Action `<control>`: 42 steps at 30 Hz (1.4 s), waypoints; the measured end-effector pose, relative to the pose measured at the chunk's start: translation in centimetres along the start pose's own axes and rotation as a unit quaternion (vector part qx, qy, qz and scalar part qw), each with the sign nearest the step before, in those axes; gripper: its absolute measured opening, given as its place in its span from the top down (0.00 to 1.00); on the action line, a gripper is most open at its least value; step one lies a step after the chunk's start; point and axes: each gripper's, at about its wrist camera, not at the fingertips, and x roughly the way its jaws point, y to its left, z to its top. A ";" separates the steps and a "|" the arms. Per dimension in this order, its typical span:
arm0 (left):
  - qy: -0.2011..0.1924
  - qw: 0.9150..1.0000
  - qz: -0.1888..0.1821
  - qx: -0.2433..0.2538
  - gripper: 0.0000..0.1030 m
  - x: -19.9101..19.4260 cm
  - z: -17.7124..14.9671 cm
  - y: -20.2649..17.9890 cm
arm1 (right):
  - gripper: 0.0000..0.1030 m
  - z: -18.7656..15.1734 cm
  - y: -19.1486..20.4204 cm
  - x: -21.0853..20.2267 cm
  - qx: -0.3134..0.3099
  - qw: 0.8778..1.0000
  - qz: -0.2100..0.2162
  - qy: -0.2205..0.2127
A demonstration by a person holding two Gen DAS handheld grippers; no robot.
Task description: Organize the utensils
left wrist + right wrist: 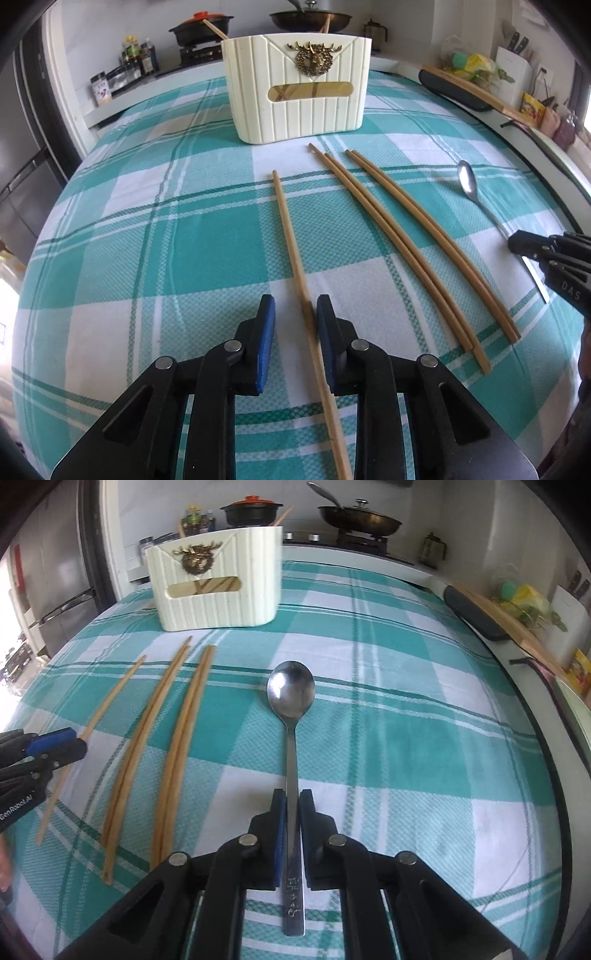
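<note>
A cream utensil holder [297, 86] with a gold deer emblem stands at the far side of the checked tablecloth; it also shows in the right wrist view [218, 579]. A single chopstick [291, 243] lies between the fingers of my left gripper [295, 306], which is open around it, the right pad touching it. Two pairs of chopsticks [402, 236] lie to its right. A metal spoon [291, 716] lies on the cloth with its handle between the pads of my right gripper [291, 801], which is closed to the handle's width.
Teal and white tablecloth [147, 240] covers the table. Behind it a stove with a black pot [201, 27] and a pan [310, 18], bottles at the left, a cutting board [509, 627] and knife block at the right edge.
</note>
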 end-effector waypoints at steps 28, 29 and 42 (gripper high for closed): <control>0.011 0.999 0.022 -0.033 0.01 0.5 -1.2 2.6 | 0.47 -1.9 -1.7 -0.6 0.032 0.999 -0.004 -0.019; 0.011 0.999 0.022 -0.033 0.01 0.5 -1.2 2.6 | 0.47 -1.9 -1.7 -0.6 0.033 0.999 -0.003 -0.019; 0.011 0.999 0.018 -0.034 0.01 0.6 -1.1 2.6 | 0.47 -1.9 -1.8 -0.6 0.032 0.999 -0.004 -0.019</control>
